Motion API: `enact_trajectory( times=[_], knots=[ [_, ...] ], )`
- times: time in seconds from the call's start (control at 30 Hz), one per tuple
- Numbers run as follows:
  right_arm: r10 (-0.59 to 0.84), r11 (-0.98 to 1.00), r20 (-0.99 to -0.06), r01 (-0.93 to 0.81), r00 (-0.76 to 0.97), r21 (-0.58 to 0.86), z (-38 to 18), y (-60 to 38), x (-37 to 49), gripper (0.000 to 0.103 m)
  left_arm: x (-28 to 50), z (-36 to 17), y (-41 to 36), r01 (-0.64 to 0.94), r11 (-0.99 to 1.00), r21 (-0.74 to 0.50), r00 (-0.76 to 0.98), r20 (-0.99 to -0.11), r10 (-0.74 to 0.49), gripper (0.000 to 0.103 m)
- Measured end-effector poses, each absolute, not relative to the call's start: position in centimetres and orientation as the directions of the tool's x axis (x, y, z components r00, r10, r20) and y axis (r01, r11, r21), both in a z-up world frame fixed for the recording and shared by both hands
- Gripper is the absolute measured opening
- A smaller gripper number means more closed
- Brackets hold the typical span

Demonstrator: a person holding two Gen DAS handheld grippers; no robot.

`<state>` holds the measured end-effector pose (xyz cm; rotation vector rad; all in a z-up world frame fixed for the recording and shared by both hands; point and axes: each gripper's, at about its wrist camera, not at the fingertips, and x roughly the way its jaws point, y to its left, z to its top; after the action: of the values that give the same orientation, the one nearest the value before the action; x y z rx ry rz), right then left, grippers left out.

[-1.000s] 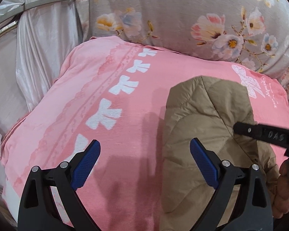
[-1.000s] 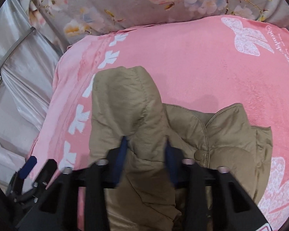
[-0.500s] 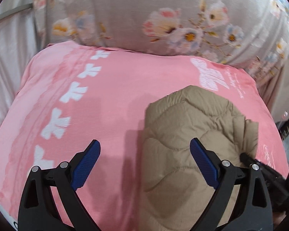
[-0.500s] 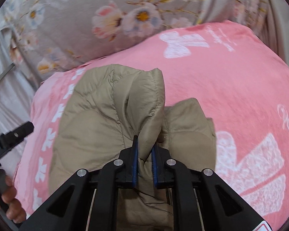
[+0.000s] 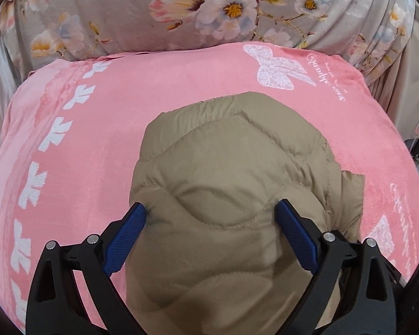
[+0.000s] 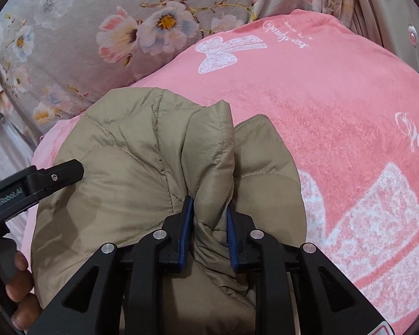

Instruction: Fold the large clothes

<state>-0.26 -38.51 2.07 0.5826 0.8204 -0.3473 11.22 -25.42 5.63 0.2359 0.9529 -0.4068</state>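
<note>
Near the pink blanket's (image 5: 103,128) front edge, the right gripper (image 6: 208,209), jaws just reopening slightly, pinches a fold of the tan quilted jacket (image 5: 231,173), while the left gripper (image 5: 211,212) straddles it, jaws spread wide.

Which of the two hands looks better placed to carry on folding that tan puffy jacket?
Probably the right. Its tool has a bunched fold of the jacket between its pads, though they have just been opening. The left tool is wide open over the jacket on the pink blanket, gripping nothing.
</note>
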Motion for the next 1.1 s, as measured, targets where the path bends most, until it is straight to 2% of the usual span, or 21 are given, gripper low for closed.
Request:
enact_trajectory(
  times=[0.17, 1.1],
  knots=[
    [-0.066, 0.786, -0.760, 0.503, 0.647, 0.360, 0.8, -38.9, -0.1, 0.019, 11.1, 3.8, -26.3, 0.431, 0.900, 0.062, 0.533, -0.822, -0.199, 0.098],
    [-0.065, 0.788, -0.732, 0.485, 0.678, 0.379, -1.1, -38.7, -0.5, 0.021, 10.3, 0.2, -27.5, 0.402, 0.898, 0.175, 0.651, -0.745, -0.146, 0.098]
  ],
)
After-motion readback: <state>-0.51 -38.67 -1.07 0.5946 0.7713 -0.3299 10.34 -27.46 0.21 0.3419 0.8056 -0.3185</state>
